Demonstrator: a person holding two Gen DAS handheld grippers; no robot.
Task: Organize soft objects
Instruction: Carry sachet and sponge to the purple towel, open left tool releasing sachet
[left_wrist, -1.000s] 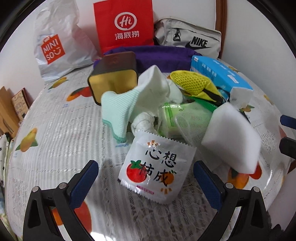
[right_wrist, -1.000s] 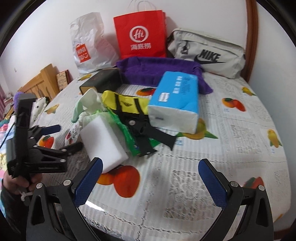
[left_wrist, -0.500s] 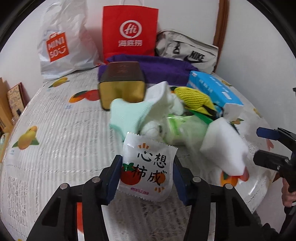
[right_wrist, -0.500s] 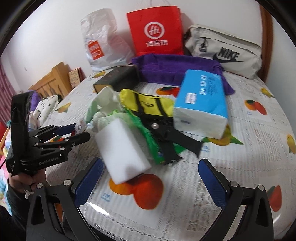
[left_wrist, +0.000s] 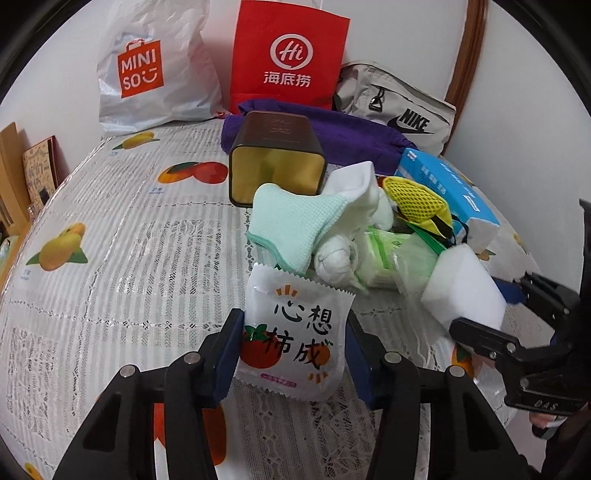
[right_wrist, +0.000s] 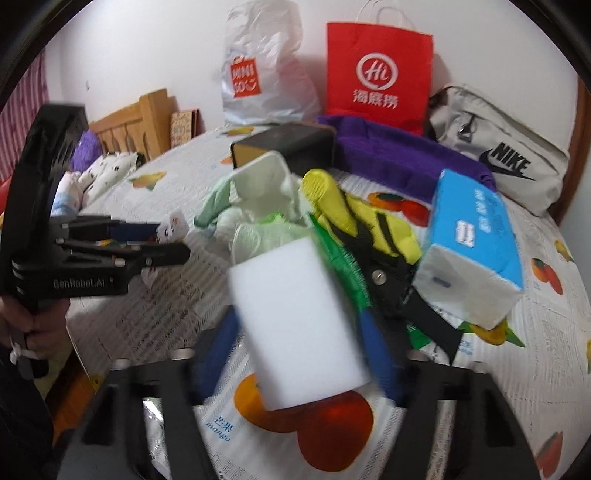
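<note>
Currently, the left gripper (left_wrist: 291, 349) is closed on the packet (left_wrist: 293, 341): both blue pads press the white packet's side edges, and the packet stands between them above the tablecloth (left_wrist: 122, 266). In the right wrist view the same left gripper (right_wrist: 173, 242) appears at the left, with the packet (right_wrist: 171, 227) showing at its fingertips.

The right gripper (right_wrist: 299, 354) has its fingers on either side of the sponge (right_wrist: 295, 321). The picture is blurred here; the pads appear to touch the white block's sides, so it is probably gripped. In the left wrist view the right gripper (left_wrist: 491, 310) sits at the right edge with the sponge (left_wrist: 461, 288) between its fingers.

Behind the packet lies the pile of soft items:
- mint cloth (left_wrist: 291, 225), draped at the pile's left;
- white sock (left_wrist: 356, 199), just beside the cloth;
- green wipes pack (left_wrist: 395, 258), between cloth and sponge;
- yellow mesh pouch (left_wrist: 417, 203), with black straps, at the right.

The tissue pack (right_wrist: 476, 247) rests right of the pouch. An open tin (left_wrist: 277, 162) lies on its side behind the pile.
</note>
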